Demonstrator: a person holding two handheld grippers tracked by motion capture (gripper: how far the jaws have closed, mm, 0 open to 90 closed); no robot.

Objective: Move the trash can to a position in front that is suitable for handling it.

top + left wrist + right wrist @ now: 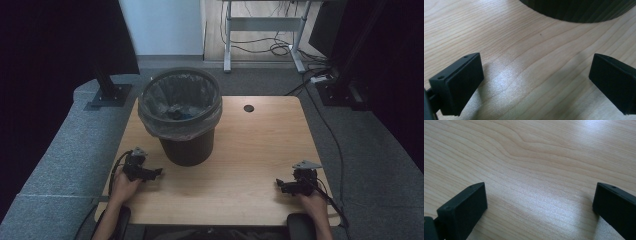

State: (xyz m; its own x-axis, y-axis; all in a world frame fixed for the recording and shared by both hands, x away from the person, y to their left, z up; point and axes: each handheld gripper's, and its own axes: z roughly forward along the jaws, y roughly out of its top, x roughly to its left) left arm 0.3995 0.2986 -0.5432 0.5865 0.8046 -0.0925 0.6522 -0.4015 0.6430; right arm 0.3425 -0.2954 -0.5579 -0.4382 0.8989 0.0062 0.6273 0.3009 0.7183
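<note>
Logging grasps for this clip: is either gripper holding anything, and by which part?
Nothing is held: left gripper and right gripper both open over bare table.

A dark round waste bin (186, 131) stands upright on the wooden table, left of centre in the high view — lined with a grey plastic bag folded over its rim, something dark lying at the bottom. In the left gripper view its ribbed base (579, 10) fills the top edge.
</note>
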